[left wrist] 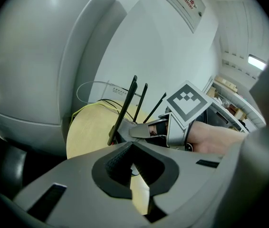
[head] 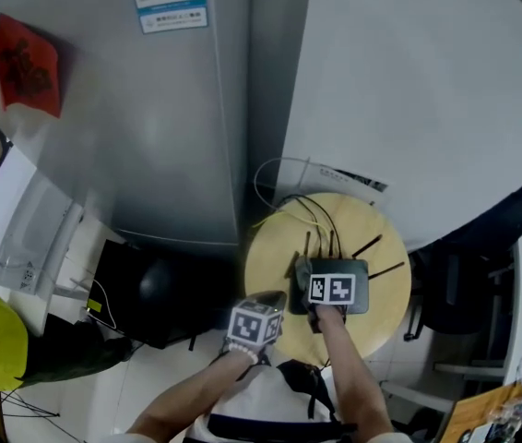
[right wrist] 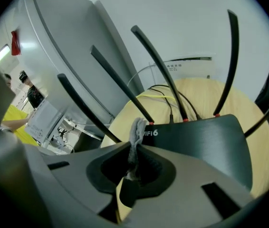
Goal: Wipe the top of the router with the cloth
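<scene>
In the head view the router (head: pixel 361 295) sits on a round table (head: pixel 266 257) under the right gripper (head: pixel 311 277); the left gripper view shows the left gripper (left wrist: pixel 132 146) pressed together and empty; in the right gripper view the jaws pinch the cloth (right wrist: pixel 137 129) at the router's near-left edge, so wiping seems to be just starting and next needs a sweep across

Round wooden table (head: pixel 270 266) stands beside grey refrigerator (head: pixel 150 109).

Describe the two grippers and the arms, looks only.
Both the left gripper and right gripper are matte grey plastic with broad jaws lined by black ribbed pads. Each carries a cube with black-and-white square markers. Forearms are bare, no sleeves on them.
</scene>
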Motion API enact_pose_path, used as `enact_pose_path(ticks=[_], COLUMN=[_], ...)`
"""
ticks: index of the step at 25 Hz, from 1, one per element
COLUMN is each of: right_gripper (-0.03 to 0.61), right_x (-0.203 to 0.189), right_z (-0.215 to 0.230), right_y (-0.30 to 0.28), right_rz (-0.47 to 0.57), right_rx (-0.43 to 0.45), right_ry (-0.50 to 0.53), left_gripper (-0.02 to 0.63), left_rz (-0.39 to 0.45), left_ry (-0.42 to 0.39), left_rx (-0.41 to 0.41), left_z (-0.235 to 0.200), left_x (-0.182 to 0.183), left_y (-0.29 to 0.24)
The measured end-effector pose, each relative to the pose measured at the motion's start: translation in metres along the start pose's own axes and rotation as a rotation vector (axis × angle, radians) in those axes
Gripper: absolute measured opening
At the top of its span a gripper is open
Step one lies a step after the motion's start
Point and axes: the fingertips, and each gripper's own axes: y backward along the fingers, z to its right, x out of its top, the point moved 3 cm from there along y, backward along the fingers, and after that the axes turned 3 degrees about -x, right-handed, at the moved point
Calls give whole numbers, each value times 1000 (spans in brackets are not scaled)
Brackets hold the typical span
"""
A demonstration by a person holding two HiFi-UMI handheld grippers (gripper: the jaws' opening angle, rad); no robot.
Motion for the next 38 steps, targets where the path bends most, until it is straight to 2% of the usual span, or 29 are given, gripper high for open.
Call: enact_pose_path(ticks=[9,17,29,33,38], right_gripper=[43,43,44,46,48], right_x=[7,3,4,-10,-6], right_z=[-1,30,128,161,176], right_y=[-13,-6,39,51,64], right_rz=[-28,-27,47,-4,71], right_rx=[-14,-68,-283,-373,-385], right_ry=[13,15,29,-1,49], left_gripper=[-3,-3,-3,-3,-3], left_rz=[18,40,95,99,103], left_ry=[30,56,123,126,131], left_rx=[3,30,84,92,92], left_z=[-7,3,48,63,83], left_x=[6,5,-7,-8,-10], left_y=[-3,-4,-21,-32,-41])
